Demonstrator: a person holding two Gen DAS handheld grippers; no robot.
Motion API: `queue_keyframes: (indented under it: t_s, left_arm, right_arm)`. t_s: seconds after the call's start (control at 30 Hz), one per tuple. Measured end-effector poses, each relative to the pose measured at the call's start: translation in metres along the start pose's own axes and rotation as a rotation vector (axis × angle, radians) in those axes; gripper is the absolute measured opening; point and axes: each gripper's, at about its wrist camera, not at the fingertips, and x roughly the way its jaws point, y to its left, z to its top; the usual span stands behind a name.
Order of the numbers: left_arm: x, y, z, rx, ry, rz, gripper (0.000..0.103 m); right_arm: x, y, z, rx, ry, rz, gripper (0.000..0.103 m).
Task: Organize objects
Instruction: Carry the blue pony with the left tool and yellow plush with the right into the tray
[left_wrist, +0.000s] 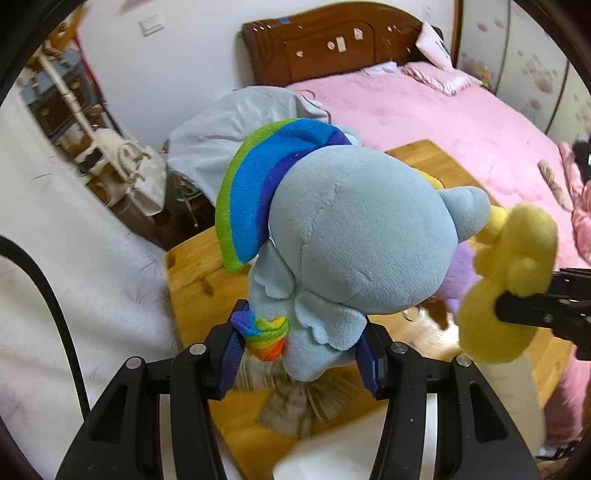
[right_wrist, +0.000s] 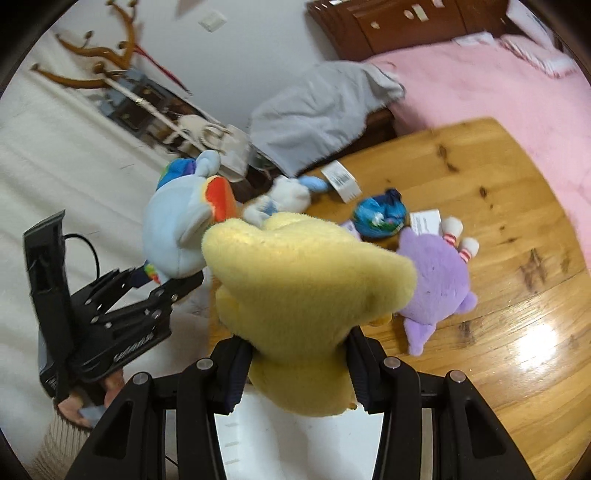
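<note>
Plush toys fill both tools. The left tool (left_wrist: 301, 354) is clenched on the lower body of a pale blue pony plush (left_wrist: 354, 236) with a rainbow mane, whose long axis runs straight out from the jaws, head farthest away, hanging clear above the near left corner of the wooden table (right_wrist: 498, 177). The right tool (right_wrist: 299, 369) is clenched on a yellow plush (right_wrist: 303, 288), also lifted off the table; the two held toys sit just beside each other. On the table lie a purple plush (right_wrist: 436, 280) near the middle, a round blue toy (right_wrist: 380, 216) beyond it, and a small white-and-blue plush (right_wrist: 291, 197) at the far left edge. The purple one lies nearer the right tool, so I judge that hand better placed for it once freed.
</note>
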Motion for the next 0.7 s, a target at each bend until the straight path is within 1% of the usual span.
queue_keyframes:
  t_s: [0.07, 0.13, 0.27, 0.33, 0.4, 0.53, 0.63, 0.7]
  left_arm:
    - [-0.023, -0.002, -0.005, -0.041, -0.006, 0.009, 0.056]
    - [-0.046, -0.005, -0.012, -0.091, -0.016, 0.002, 0.056]
    - [-0.083, -0.016, -0.031, -0.21, 0.011, -0.032, 0.056]
    - [-0.101, -0.024, -0.042, -0.25, 0.019, -0.045, 0.056]
    - [-0.113, -0.031, -0.05, -0.274, 0.021, -0.038, 0.056]
    - [-0.134, -0.048, -0.069, -0.327, 0.028, -0.049, 0.057]
    - [-0.145, -0.059, -0.079, -0.34, 0.023, -0.022, 0.057]
    - [-0.148, -0.065, -0.085, -0.352, 0.027, -0.019, 0.057]
  right_arm:
    - [-0.016, 0.012, -0.004, -0.034, -0.007, 0.003, 0.047]
    - [-0.029, 0.019, -0.009, -0.059, -0.012, 0.005, 0.047]
    - [-0.059, 0.033, -0.021, -0.116, -0.018, 0.012, 0.047]
    - [-0.072, 0.04, -0.028, -0.145, -0.018, 0.004, 0.047]
    - [-0.086, 0.046, -0.035, -0.177, -0.017, -0.001, 0.047]
    - [-0.104, 0.052, -0.049, -0.218, -0.001, -0.005, 0.047]
    - [-0.113, 0.054, -0.061, -0.248, 0.015, -0.015, 0.047]
    - [-0.118, 0.055, -0.07, -0.27, 0.026, -0.024, 0.047]
